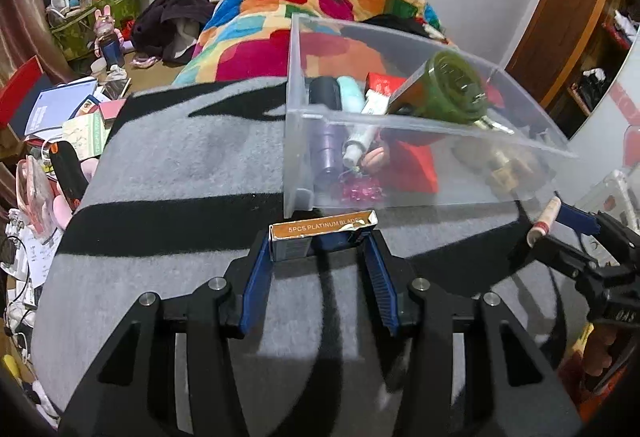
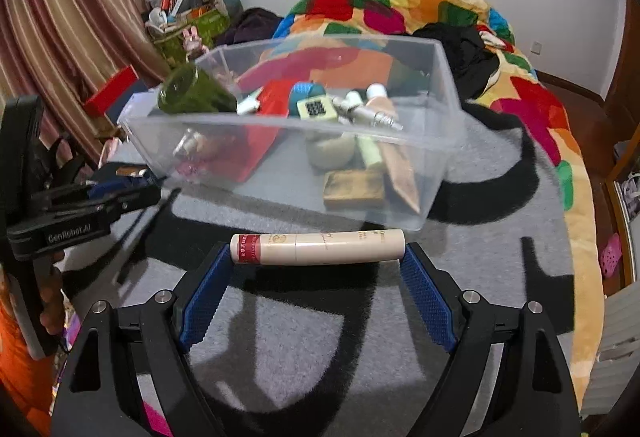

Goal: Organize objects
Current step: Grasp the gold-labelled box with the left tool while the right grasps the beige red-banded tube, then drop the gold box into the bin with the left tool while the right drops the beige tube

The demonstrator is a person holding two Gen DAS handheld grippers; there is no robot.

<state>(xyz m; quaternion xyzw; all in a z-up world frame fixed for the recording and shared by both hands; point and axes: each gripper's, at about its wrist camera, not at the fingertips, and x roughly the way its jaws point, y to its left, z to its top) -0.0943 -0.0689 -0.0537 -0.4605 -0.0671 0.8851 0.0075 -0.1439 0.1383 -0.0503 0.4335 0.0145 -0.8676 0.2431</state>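
Just in front of the clear plastic storage box [image 1: 420, 173], on the grey and black blanket [image 1: 168, 165], two loose items are each caught between a gripper's fingers. The small gold-topped cardboard blade box [image 1: 320, 233] sits across the tips of the left gripper [image 1: 320, 249], its long side running left to right; the blue pads press on its two ends, so it looks gripped. The cream cylindrical tube with a red band [image 2: 318, 247] lies crosswise between the tips of the right gripper [image 2: 318, 257], held end to end with the jaws standing wide.

The open top of the storage box lies straight ahead of both tools, and its near wall rises between each held item and the contents inside. Both items probably have to go up over that wall before release. The blade box is just beside the left near corner, while the tube faces the middle of the near wall, so neither hand seems clearly closer.

Inside, a dark green glass bottle [image 2: 192, 93] leans on the rim among other small containers, leaving open floor toward the right.
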